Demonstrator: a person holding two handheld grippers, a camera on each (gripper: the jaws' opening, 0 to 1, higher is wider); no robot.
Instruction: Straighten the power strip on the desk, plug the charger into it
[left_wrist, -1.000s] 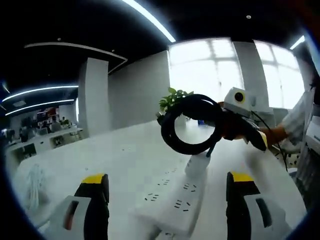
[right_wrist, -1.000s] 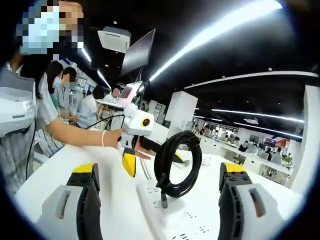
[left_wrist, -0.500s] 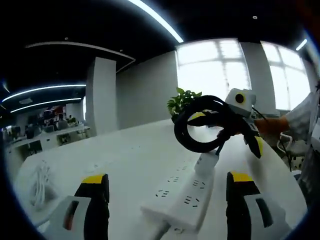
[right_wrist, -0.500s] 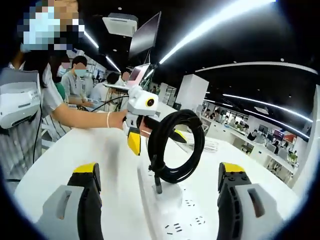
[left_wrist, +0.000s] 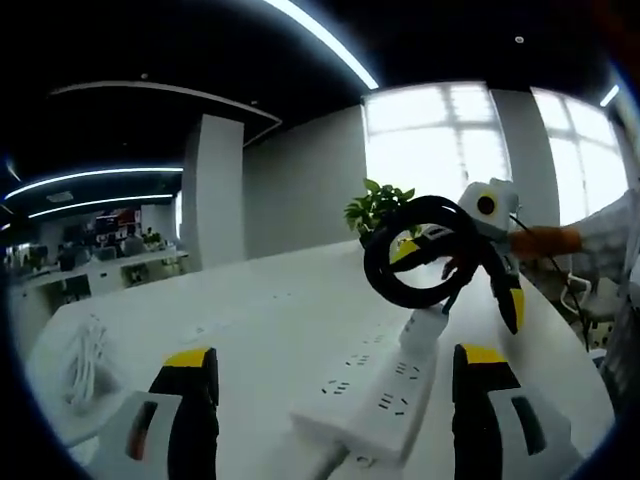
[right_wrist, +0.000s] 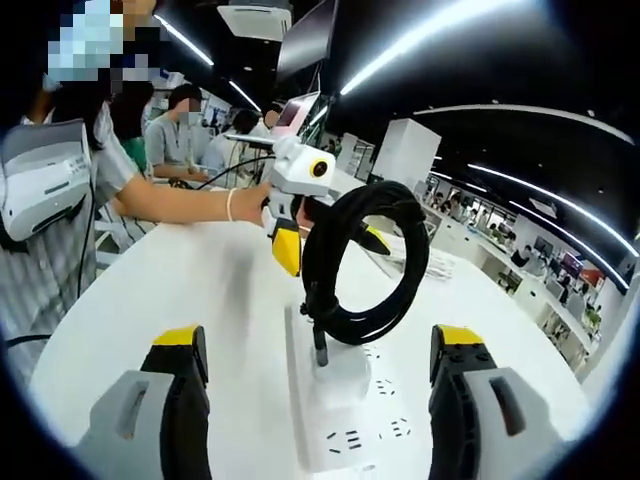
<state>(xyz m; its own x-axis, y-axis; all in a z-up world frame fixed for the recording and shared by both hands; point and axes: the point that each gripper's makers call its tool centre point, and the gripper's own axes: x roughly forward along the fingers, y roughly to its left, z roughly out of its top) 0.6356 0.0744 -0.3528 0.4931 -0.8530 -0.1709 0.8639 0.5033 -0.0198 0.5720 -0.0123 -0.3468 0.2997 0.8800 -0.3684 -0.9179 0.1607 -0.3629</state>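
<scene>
Power strip (left_wrist: 370, 400) and charger (left_wrist: 425, 325). The strip lies flat on the white counter (left_wrist: 250, 310), running lengthwise away from the left tool (left_wrist: 330, 360), between the lines of its jaws. The charger stands upright in a socket near the strip's far end. Its coiled black cable (left_wrist: 375, 270) rises above it as an upright ring. In the right gripper view, the same charger sits just ahead of the right tool (right_wrist: 320, 337), again between its jaws.

Both tools are spread wide and hold nothing. A person's forearm (right_wrist: 180, 205) reaches in beyond the coil. A loose white cord (left_wrist: 85, 350) lies on the counter off the left tool's left jaw, and a potted plant (left_wrist: 380, 205) stands far ahead.

Progress, as judged: the strip looks squared and the charger appears seated, so both steps seem done. Little is left beyond confirming the plug is fully home.

Against the frames half a second earlier, the jaw spread is unchanged and the coil is equally upright. The right gripper view now looks down more steeply on the counter, with the charger nearer its jaws; this is camera motion.
</scene>
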